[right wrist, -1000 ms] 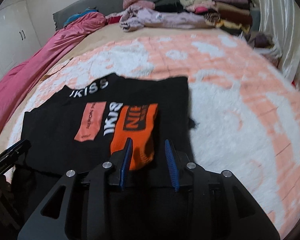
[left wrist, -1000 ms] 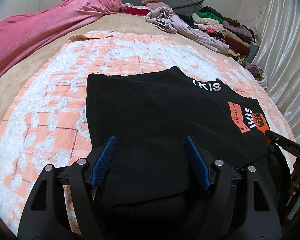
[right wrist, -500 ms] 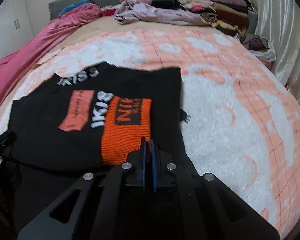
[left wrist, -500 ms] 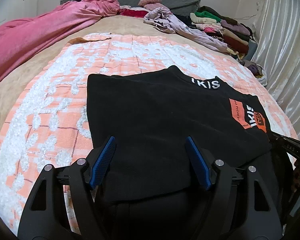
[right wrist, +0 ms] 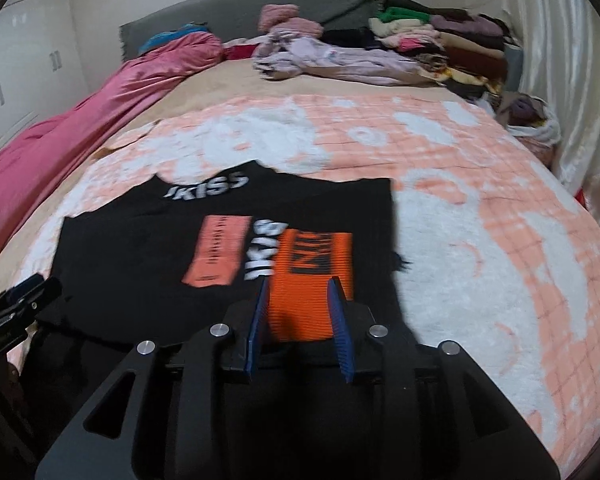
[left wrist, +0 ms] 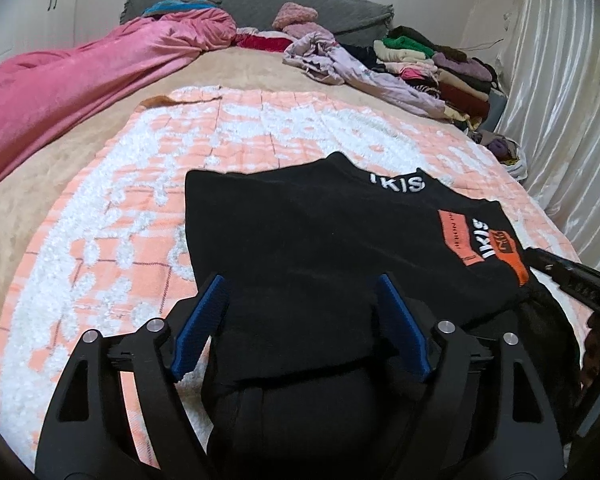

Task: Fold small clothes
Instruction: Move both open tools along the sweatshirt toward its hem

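Black top [left wrist: 300, 240] flat — both grippers parted

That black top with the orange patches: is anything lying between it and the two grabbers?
Nothing visible. The black knit top with orange patches lies directly under the open left gripper and the open right gripper, on the peach-and-white fleecy blanket.

Bed [left wrist: 228, 68] with grey headboard [left wrist: 256, 4], white wardrobe [right wrist: 16, 72] left, satin curtain [left wrist: 568, 120] right.
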Demonstrator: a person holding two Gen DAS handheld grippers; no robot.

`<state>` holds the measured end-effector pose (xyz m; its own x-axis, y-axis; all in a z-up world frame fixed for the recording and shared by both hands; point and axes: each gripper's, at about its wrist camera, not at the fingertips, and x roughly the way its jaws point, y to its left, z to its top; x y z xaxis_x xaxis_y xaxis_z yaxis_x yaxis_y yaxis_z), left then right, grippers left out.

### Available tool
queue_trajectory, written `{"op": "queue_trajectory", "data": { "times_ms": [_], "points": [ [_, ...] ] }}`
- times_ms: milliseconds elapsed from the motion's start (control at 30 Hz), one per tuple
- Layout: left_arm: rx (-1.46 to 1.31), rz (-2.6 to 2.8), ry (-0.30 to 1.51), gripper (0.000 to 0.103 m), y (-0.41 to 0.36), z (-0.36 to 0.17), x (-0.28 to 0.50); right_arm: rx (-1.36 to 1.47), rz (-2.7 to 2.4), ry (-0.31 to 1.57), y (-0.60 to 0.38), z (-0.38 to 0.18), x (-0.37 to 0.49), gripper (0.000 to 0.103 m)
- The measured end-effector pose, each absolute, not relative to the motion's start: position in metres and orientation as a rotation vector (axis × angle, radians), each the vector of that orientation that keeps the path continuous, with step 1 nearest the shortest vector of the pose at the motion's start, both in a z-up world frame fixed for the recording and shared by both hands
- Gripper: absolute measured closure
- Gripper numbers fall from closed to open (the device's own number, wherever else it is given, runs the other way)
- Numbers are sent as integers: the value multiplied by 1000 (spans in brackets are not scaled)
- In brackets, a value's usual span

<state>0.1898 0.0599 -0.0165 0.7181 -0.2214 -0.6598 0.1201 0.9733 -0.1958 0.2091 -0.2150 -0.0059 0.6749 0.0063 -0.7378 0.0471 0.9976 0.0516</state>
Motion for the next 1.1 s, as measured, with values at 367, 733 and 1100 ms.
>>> {"op": "queue_trajectory", "data": {
  "times_ms": [367,733,1100],
  "points": [
    [-27,-202,845,23,42,-35,194,23,-4,912,-190,-39,223,64],
    [-56,-198,815,16,48,-24,189,70,12,896,-195,-31,217,59],
    [-78,-147,791,10,59,-17,177,94,20,869,-196,-24,200,36]
  ]
}}
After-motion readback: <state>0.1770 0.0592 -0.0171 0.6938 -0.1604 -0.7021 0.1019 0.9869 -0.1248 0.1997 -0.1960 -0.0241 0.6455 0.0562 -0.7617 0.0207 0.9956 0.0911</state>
